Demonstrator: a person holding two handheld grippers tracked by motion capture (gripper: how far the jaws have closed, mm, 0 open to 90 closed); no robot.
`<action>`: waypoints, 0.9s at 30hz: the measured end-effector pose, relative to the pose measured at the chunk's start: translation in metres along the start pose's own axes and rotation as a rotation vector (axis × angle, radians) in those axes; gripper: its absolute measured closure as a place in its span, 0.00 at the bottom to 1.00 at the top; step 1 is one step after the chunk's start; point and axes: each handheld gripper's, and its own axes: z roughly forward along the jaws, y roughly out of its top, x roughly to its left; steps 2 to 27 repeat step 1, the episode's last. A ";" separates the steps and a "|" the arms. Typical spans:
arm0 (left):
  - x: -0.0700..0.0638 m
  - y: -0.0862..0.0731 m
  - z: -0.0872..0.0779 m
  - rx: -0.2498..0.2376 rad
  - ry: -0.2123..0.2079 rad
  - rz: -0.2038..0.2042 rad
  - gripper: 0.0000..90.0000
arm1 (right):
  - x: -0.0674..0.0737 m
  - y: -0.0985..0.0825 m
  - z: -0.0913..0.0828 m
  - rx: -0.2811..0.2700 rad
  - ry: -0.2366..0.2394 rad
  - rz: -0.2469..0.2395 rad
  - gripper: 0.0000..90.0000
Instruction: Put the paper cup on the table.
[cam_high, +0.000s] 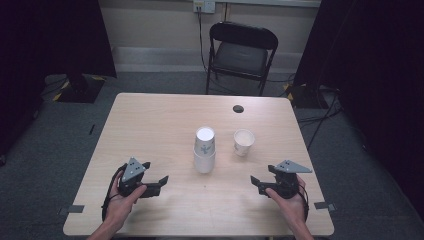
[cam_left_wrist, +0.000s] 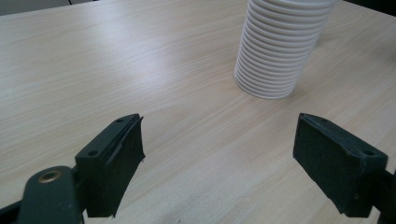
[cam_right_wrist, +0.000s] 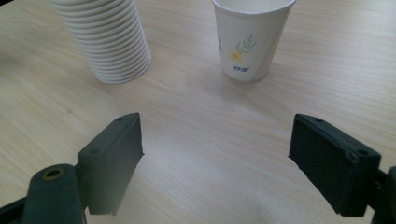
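Figure. Table with a stack of paper cups and one separated cup, both grippers waiting. I hold the left gripper (cam_high: 159, 181) near the table's (cam_high: 150, 120) near-left edge and the right gripper (cam_high: 256, 181) near its near-right edge; each points inward toward the middle. On both, the fingers are spread wide with nothing between them, bare wood showing in the gap. The stack of cups (cam_high: 204, 149) stands upside down at the centre of the table, its long axis vertical, rims nested downward and the closed base uppermost. The single cup (cam_high: 243, 141) stands upright just to the stack's right, apart from it, mouth open toward the ceiling, axis also vertical. I judge the stack sits central so that either gripper can reach it, while the single cup is parked on the right-hand side within my right gripper's line. Seen from the right gripper view, the single cup's (cam_right_wrist: 250, 39) flower print faces my jaws.
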 end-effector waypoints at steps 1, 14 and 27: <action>0.000 0.000 0.000 0.000 0.000 0.000 0.18 | 0.000 0.000 0.000 0.000 0.000 0.000 0.19; 0.000 0.000 0.000 0.000 0.000 0.000 0.18 | 0.000 0.000 0.000 0.000 0.000 0.000 0.19; 0.000 0.000 0.000 0.000 0.000 0.000 0.18 | 0.000 0.000 0.000 0.000 0.000 0.000 0.19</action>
